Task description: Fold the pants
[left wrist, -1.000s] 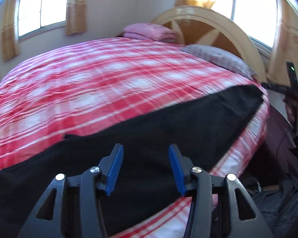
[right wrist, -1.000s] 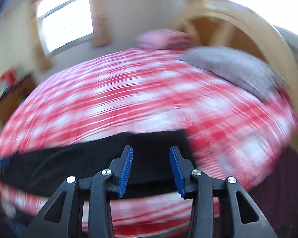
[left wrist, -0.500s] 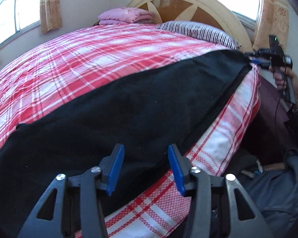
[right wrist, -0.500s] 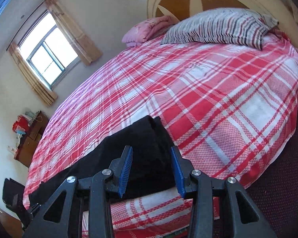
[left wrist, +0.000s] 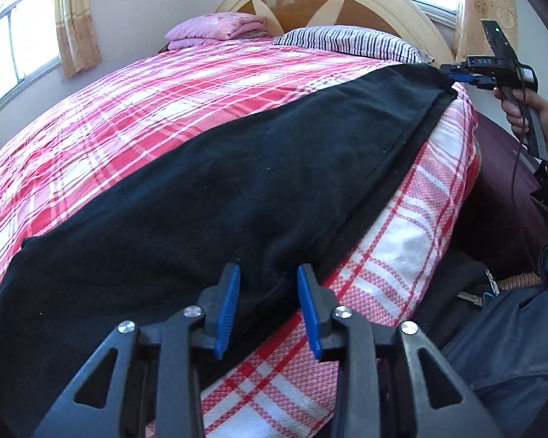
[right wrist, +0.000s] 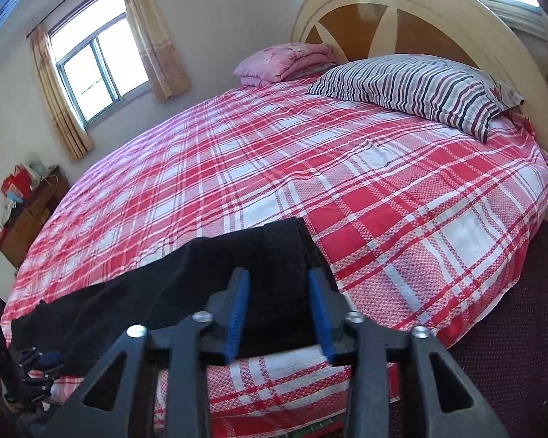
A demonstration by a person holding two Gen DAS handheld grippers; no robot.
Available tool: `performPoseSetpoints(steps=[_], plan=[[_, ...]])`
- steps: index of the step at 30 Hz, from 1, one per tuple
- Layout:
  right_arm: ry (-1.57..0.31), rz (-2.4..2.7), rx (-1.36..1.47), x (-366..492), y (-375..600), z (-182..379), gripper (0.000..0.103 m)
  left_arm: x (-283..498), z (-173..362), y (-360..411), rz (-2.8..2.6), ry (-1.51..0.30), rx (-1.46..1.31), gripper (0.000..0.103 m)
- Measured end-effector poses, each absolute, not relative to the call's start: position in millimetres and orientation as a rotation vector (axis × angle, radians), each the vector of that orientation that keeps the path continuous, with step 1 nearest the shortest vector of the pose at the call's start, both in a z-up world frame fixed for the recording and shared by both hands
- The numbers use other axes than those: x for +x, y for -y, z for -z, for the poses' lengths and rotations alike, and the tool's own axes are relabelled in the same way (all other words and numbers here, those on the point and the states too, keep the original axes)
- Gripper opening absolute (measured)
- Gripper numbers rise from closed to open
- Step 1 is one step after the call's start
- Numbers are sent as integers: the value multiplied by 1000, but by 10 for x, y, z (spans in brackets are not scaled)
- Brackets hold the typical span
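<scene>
Left hand-held gripper [left wrist: 266, 306] and right hand-held gripper [right wrist: 279, 310], jaws narrowing, just closing over black fleece pants [left wrist: 237, 168] edge; pinch both layers, lift evenly off red plaid bed [right wrist: 310, 168].

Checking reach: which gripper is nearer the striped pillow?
Right. The right gripper is at the pants' end toward the striped pillow; the left gripper is at the opposite end, farther down the bed.

Left gripper [left wrist: 268, 306]: black linkage arms, 4 silver screws, 2 blue ribbed pads. Right gripper [right wrist: 278, 312]: identical build. Its body at 2 o'clock in the left view shows a green light and trailing black cable; dark sleeve.
</scene>
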State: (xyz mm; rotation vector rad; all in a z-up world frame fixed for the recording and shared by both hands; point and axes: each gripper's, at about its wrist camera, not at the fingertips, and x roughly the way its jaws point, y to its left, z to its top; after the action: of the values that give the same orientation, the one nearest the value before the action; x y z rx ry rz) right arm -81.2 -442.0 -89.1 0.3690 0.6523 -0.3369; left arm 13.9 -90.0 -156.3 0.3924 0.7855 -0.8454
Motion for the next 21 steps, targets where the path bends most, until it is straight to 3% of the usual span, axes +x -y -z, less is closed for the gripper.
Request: performPoseSetpoints(steps=[4,6,8,21], plan=[[-663,357,360,-811,4443,928,11,123,1579,922,826,-770,421,27],[-661,356,366,-815,4448,929,9,106,1580,944,819,-761,441,12],[-649,350,368,-827,4445,910,6,126,1572,928,813,-765,424,7],[-614,362,345,-981,4438,677,3,292,1289,645,948,-826,236,5]])
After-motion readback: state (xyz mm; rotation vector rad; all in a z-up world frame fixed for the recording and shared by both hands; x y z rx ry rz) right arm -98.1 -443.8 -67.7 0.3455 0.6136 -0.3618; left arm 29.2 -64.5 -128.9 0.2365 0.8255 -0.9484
